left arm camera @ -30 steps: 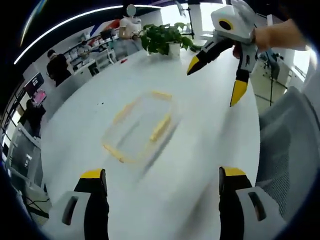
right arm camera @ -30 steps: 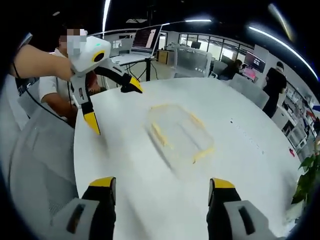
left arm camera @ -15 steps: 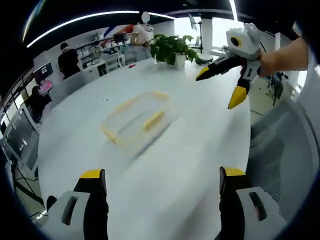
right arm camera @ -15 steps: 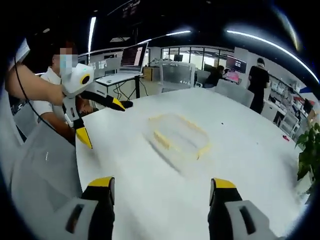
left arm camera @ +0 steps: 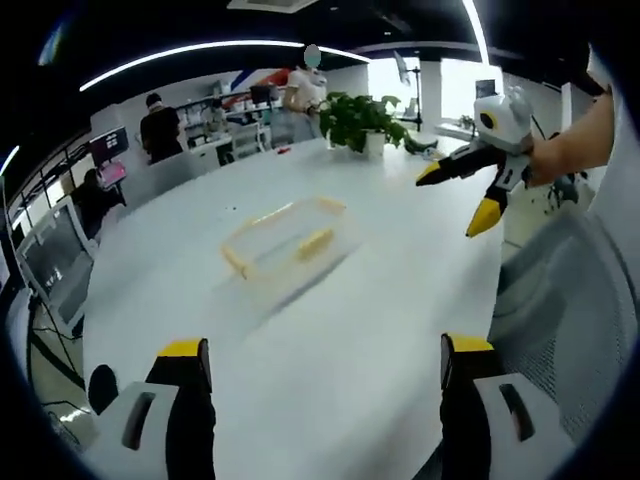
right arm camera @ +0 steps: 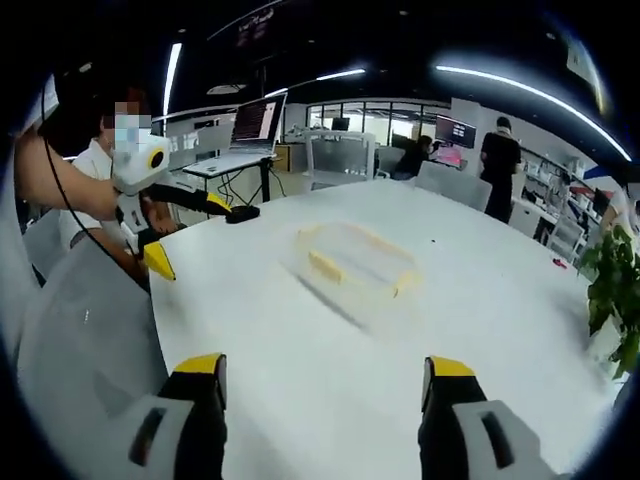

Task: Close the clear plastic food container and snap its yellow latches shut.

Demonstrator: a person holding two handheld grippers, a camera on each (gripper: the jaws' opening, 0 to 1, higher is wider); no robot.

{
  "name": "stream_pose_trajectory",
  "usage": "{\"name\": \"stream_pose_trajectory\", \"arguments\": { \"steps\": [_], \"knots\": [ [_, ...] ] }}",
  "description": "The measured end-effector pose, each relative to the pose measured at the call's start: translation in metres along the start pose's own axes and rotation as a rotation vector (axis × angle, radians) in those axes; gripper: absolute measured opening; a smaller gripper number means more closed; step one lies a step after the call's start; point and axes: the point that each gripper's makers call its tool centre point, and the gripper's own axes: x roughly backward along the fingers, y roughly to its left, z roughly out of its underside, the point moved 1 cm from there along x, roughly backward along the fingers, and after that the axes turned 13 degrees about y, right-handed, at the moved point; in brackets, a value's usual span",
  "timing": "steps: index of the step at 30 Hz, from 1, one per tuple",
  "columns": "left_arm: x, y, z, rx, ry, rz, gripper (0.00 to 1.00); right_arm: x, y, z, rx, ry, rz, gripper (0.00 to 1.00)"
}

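Left gripper [left arm camera: 318, 365]: 2 yellow-tipped jaws are spread wide, nothing is held between them; the same gripper is seen in the right gripper view [right arm camera: 195, 236], jaws splayed apart above the table edge, gripped by a person's hand. Right gripper [right arm camera: 324, 380]: jaws are likewise parted and empty; it is seen in the left gripper view [left arm camera: 462, 195], held by a hand at the table's right edge, well apart from the container. The clear plastic food container [left arm camera: 285, 238] with yellow latches [left arm camera: 315, 242] is seen lying flat near the middle of the white table [left arm camera: 350, 330], untouched by either gripper. A potted plant [left arm camera: 362, 120] is placed at the far table edge. Whether the lid is fully seated cannot be told due to blur.
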Motion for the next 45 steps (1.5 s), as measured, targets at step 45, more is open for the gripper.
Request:
{"name": "stream_pose_trajectory", "arguments": {
  "steps": [45],
  "knots": [
    [0.006,-0.011,0.025,0.055,-0.023,-0.024,0.95,0.004,0.005,0.025,-0.089,-0.023,0.075,0.81]
  ]
}}
